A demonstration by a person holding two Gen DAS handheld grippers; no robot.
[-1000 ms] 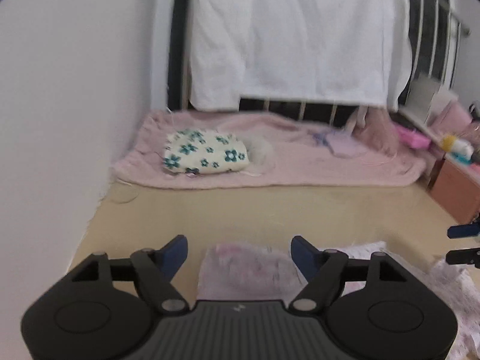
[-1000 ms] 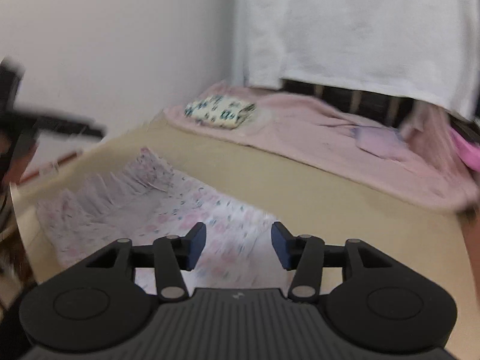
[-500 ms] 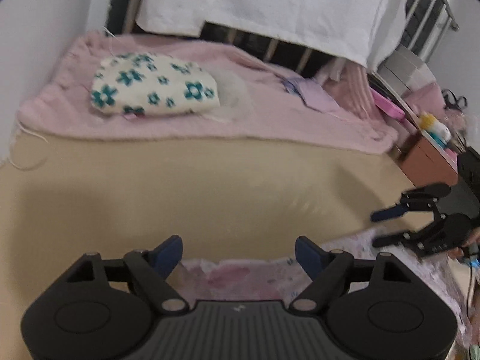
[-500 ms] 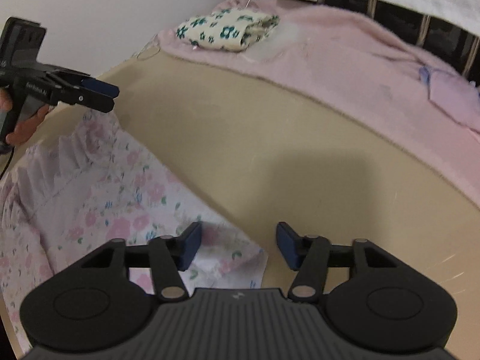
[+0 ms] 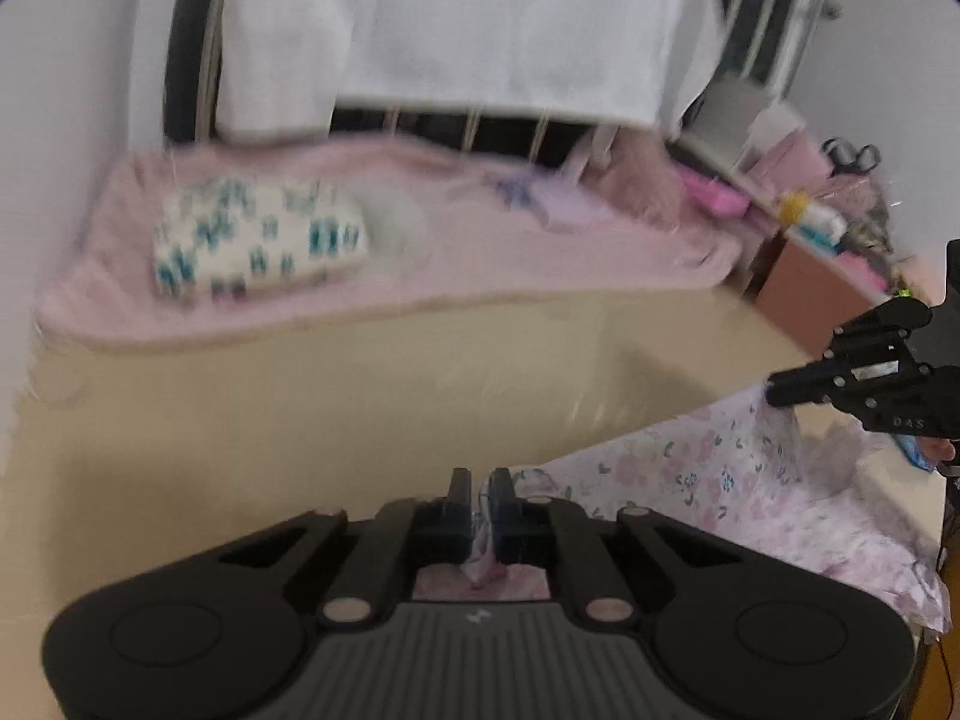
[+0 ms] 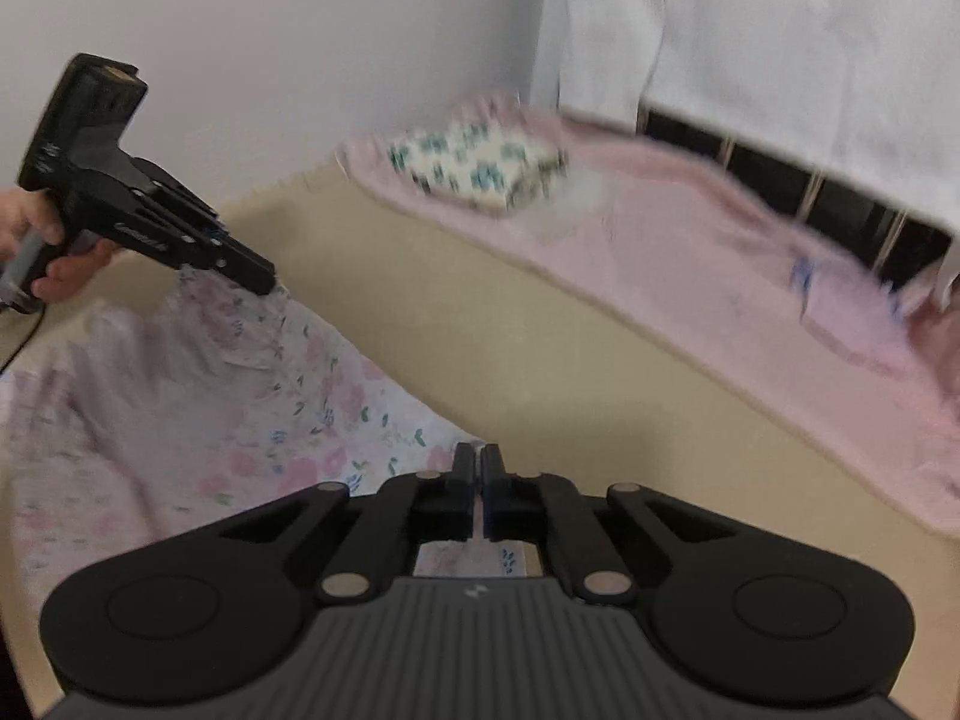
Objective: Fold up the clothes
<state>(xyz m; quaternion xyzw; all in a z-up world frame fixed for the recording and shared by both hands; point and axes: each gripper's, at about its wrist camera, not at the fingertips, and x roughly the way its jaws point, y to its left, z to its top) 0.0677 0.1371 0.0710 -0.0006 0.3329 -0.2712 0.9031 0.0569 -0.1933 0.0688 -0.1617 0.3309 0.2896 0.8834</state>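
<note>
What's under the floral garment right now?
The floral garment lies on the beige surface, which shows bare beside it. Anything beneath the cloth itself is covered. Both grippers pinch its far corners.

A flat beige surface (image 5: 252, 420) runs to a white wall (image 6: 288, 60). Along its far edge lies a fuzzy pink blanket (image 5: 492, 264), and on that sits a folded cream cloth with teal flowers (image 5: 258, 240), with a small lilac cloth (image 5: 558, 204) further along the blanket. Behind them a large white sheet (image 5: 450, 24) hangs over a dark railed bed frame (image 5: 186, 36). At the right stands a reddish-brown cabinet (image 5: 810, 294) topped with blurred pink and yellow clutter.
</note>
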